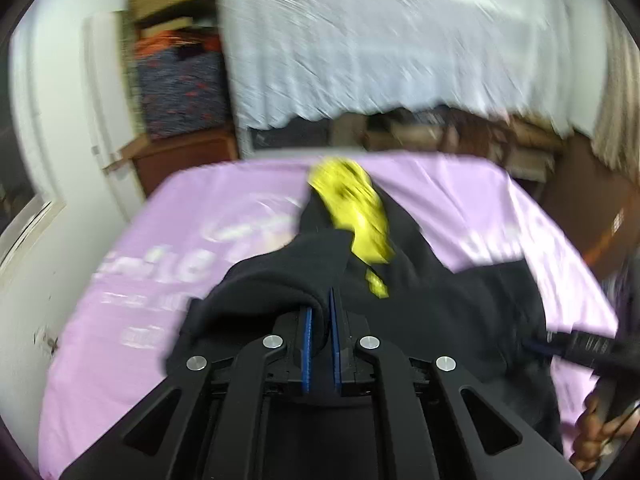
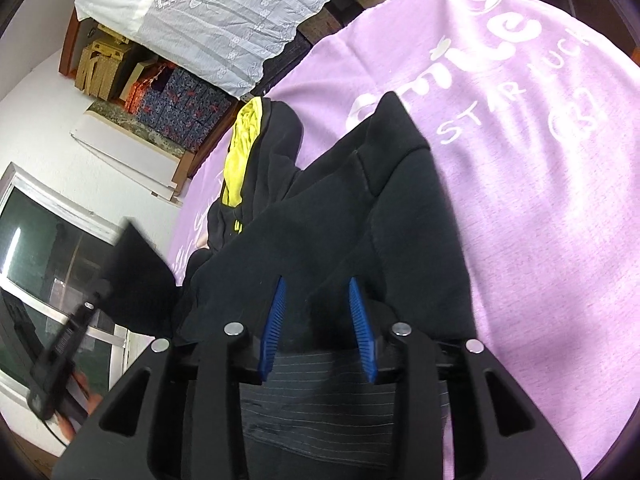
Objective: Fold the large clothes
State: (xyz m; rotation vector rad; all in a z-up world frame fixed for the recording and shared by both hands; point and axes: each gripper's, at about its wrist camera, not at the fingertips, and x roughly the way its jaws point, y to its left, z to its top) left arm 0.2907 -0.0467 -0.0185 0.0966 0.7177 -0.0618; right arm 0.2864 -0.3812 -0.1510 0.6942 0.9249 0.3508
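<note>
The left gripper (image 1: 320, 320) has its fingers (image 1: 306, 344) pinched tight on a fold of the black hoodie (image 1: 420, 300), which lies on the lilac sheet (image 1: 140, 280). On the right, the right gripper (image 2: 318, 312) stands part open, its fingers apart over cloth, gripping nothing. Judged risk: with only one side held, the loose right side could sag and skew the fold.

Left wrist view smeared throughout: white lettering on the pink sheet (image 1: 132, 280) unreadable, yellow hood lining (image 1: 352, 216) streaked, curtain (image 1: 380, 40) and shelf boxes (image 1: 180, 80) without detail. Right gripper (image 1: 580, 346) cut by that view's right edge, jaws hidden. In the right wrist view, left gripper (image 2: 60, 356) blurred at the left edge, fingertips buried in black hoodie (image 2: 360, 208) cloth. Sheet print cut off at the top right.
</note>
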